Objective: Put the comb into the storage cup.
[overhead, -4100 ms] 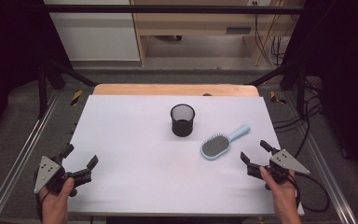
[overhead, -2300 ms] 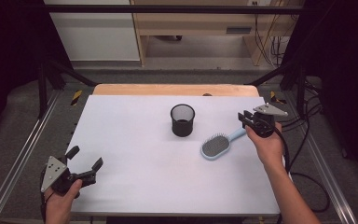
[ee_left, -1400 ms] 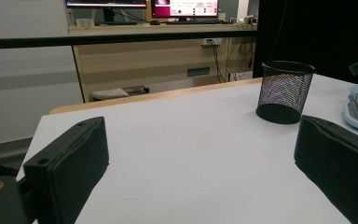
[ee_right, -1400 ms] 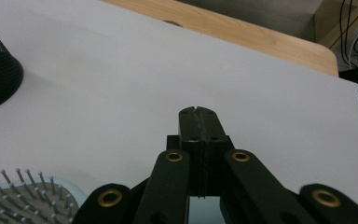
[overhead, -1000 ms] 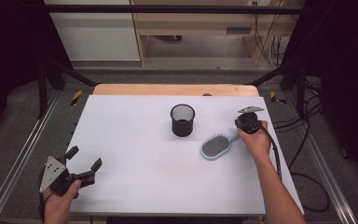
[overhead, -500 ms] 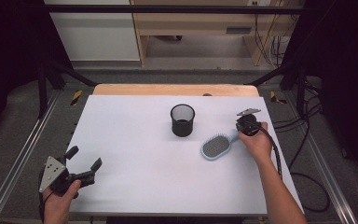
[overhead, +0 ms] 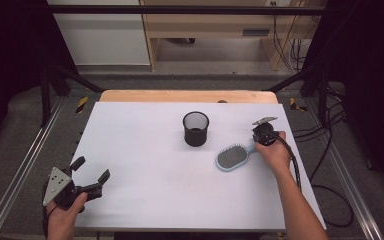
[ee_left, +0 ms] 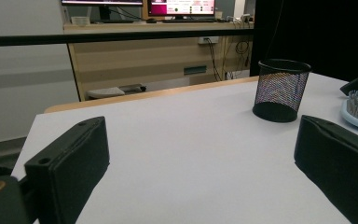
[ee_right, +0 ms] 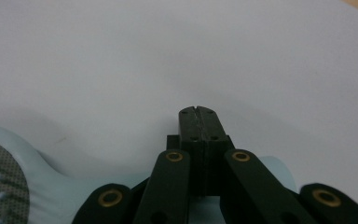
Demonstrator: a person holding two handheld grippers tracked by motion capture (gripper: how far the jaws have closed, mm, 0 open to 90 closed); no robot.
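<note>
While the person's right forearm reaches forward over the white counter (overhead: 145, 150), the right tool (overhead: 263, 134) sits at the pale blue hairbrush (overhead: 234, 156) handle, jaws pressed together above it; whether they pinch it is unclear. Near the counter's front left corner, the left tool (overhead: 91, 176) hovers, jaws wide apart. Just left of the brush, the black mesh cup (overhead: 196, 128) stands upright, contents unseen.

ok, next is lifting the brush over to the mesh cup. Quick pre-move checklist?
1. Right tongs shut: ok.
2. Hairbrush handle actually clamped: cannot tell. It lies under the linkage, and the pads look closed on each other.
3. Hairbrush flat on the table, bristles up: ok.
4. Mesh cup upright, apart from the brush: ok.
5. Left tongs open, well away near the table's front corner: ok.
</note>
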